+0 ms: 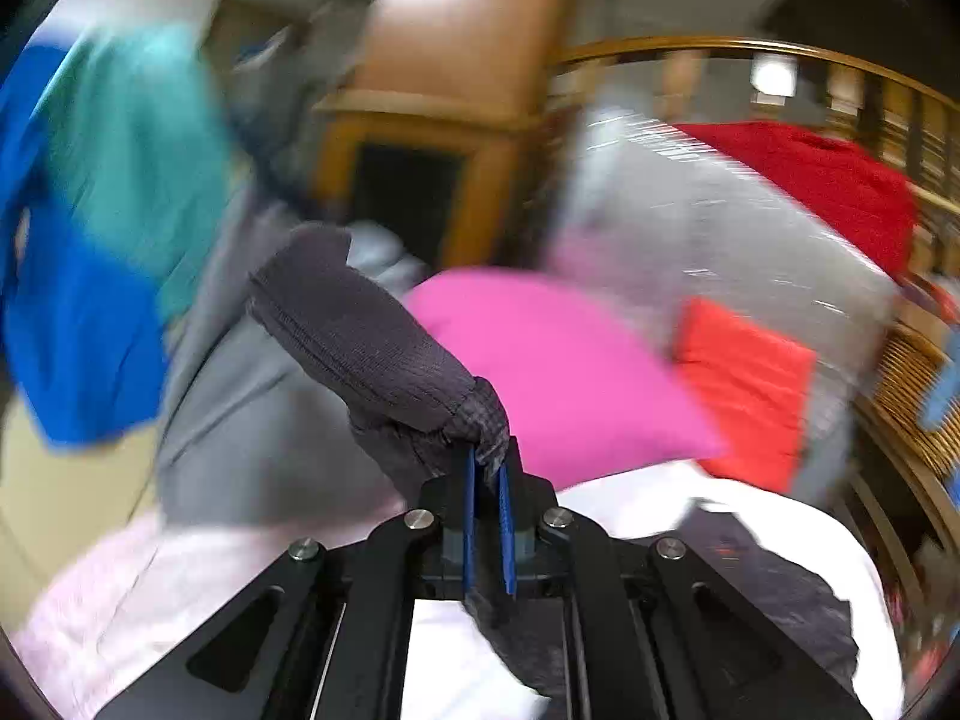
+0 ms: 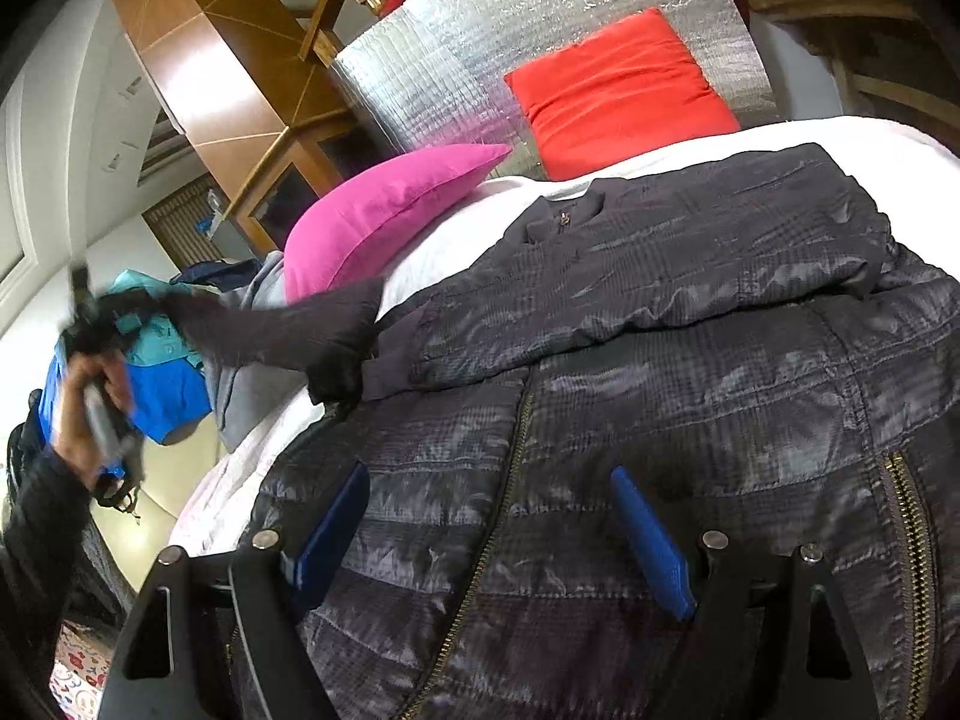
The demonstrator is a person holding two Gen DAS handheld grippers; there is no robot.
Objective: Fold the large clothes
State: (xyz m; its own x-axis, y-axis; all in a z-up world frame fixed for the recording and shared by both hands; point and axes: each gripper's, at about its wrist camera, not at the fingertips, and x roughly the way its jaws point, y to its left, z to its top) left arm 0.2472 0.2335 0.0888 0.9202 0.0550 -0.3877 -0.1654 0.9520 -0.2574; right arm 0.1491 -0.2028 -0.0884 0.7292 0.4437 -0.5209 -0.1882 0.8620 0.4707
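L tool pinching jacket cuff, R tool agape.

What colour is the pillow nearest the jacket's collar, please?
Pink pillow, clearest in the right wrist view.

Left wrist view smeared by motion blur; right sharper; fisheye edges dark, curved.

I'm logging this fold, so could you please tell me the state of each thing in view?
Left tongs: shut on the sleeve cuff.
Sleeve cuff: lifted, pulled out from the jacket.
Right tongs: open, over the jacket front.
Jacket: spread on the bed, front zipped, other sleeve folded across the chest.
Pink pillow: lying on the bed.
Red pillow: leaning on the silver headboard.
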